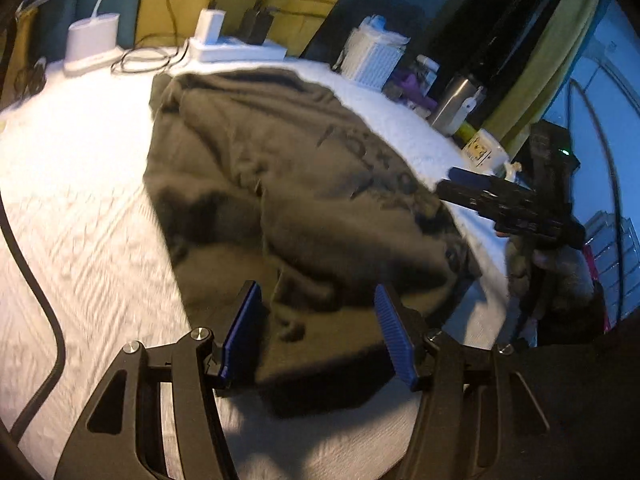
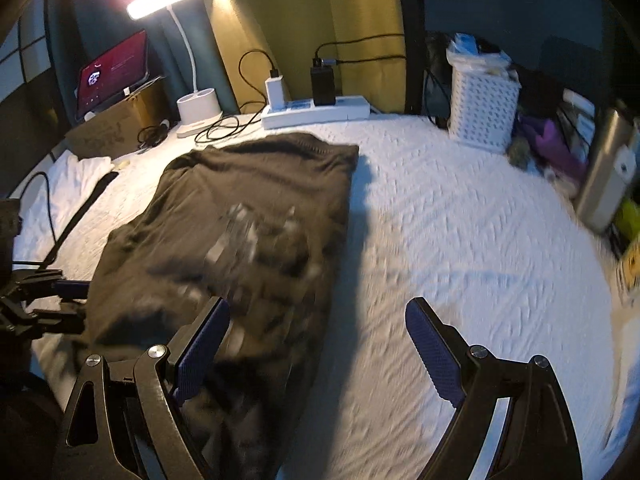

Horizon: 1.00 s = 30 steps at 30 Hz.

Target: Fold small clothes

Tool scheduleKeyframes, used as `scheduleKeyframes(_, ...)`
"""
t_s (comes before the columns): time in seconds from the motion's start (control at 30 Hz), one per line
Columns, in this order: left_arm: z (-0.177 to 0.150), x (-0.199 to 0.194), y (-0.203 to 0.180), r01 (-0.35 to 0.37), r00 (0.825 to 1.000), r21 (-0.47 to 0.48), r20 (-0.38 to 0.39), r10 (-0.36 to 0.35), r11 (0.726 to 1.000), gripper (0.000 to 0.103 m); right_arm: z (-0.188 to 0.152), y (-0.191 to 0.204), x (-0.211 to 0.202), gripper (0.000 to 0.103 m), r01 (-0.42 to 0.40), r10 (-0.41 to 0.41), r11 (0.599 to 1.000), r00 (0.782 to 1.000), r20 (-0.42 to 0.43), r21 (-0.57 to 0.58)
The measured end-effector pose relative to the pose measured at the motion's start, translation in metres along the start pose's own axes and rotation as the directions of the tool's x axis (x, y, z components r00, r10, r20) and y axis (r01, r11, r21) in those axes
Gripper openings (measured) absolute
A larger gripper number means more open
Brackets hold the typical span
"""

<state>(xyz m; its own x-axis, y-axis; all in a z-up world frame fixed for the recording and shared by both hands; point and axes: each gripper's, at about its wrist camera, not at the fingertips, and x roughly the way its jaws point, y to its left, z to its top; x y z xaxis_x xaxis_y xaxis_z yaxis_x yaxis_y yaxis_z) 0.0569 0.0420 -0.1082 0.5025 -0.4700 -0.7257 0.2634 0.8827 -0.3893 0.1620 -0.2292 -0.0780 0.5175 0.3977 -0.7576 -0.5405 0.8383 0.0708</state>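
A dark olive garment [image 1: 280,180] [image 2: 248,208] with faded print lies folded lengthwise on the white quilted cover [image 1: 80,200] [image 2: 460,220]. My left gripper [image 1: 316,286] hovers open over the garment's near end, its blue pads apart and pressing on nothing. My right gripper [image 2: 318,300] stands wide open at the garment's right edge, one finger over the cloth and the other over bare cover. Each gripper shows in the other's view: the right gripper [image 1: 448,184] beside the garment's right side, the left gripper [image 2: 76,300] at its left side.
Along the far edge stand a lamp base [image 1: 90,46] [image 2: 198,110], a power strip with chargers [image 1: 236,50] [image 2: 316,110] and a white basket [image 1: 372,60] [image 2: 482,114]. A steel bottle [image 1: 454,104] [image 2: 608,176] stands at the right. A tablet [image 2: 112,70] leans on a cardboard box [image 2: 116,124]. A black cable [image 1: 40,300] crosses the left.
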Motion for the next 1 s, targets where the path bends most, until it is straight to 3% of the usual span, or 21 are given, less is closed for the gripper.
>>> scheduleKeyframes(0.3,-0.017,-0.009,0.007,-0.012,1.000,-0.047,0.001,0.012,0.999,0.059,-0.046,0.002,-0.035,0.090,-0.035,0.037,0.998,0.999,-0.038,0.045)
scheduleKeyframes(0.43,-0.020,-0.008,-0.001,-0.027,1.000,-0.015,0.007,0.027,1.000,0.058,-0.064,0.029,-0.034,0.090,-0.037,0.034,0.999,0.997,-0.072,-0.036)
scheduleKeyframes(0.47,-0.020,-0.008,-0.004,-0.034,0.999,0.002,0.012,0.034,0.999,0.056,-0.067,0.037,-0.032,0.085,-0.024,0.020,0.998,0.997,-0.075,-0.061)
scheduleKeyframes(0.53,-0.021,-0.008,-0.008,-0.062,0.998,0.031,0.016,0.062,0.998,0.011,-0.070,0.044,-0.025,0.074,0.040,-0.047,0.995,0.996,-0.078,-0.096)
scheduleKeyframes(0.57,-0.020,-0.009,-0.010,-0.076,0.997,0.043,0.019,0.075,0.996,0.005,-0.070,0.043,-0.021,0.071,0.069,-0.077,0.992,0.994,-0.078,-0.104)
scheduleKeyframes(0.7,-0.017,-0.028,-0.021,-0.064,0.995,0.084,0.076,0.058,0.994,0.004,-0.069,0.034,-0.024,0.048,0.076,-0.081,0.994,0.994,-0.070,-0.080)
scheduleKeyframes(0.77,-0.014,-0.039,-0.027,-0.049,0.995,0.095,0.095,0.040,0.994,0.004,-0.070,0.033,-0.029,0.028,0.070,-0.075,0.994,0.995,-0.060,-0.087)
scheduleKeyframes(0.83,-0.014,-0.047,-0.030,-0.040,0.994,0.099,0.102,0.030,0.994,0.004,-0.070,0.032,-0.034,0.023,0.056,-0.061,0.995,0.997,-0.054,-0.084)
scheduleKeyframes(1.0,-0.020,-0.052,-0.021,-0.043,0.997,0.066,0.072,0.038,0.997,0.004,-0.078,0.031,-0.039,0.023,0.031,-0.038,0.997,0.995,-0.092,-0.071)
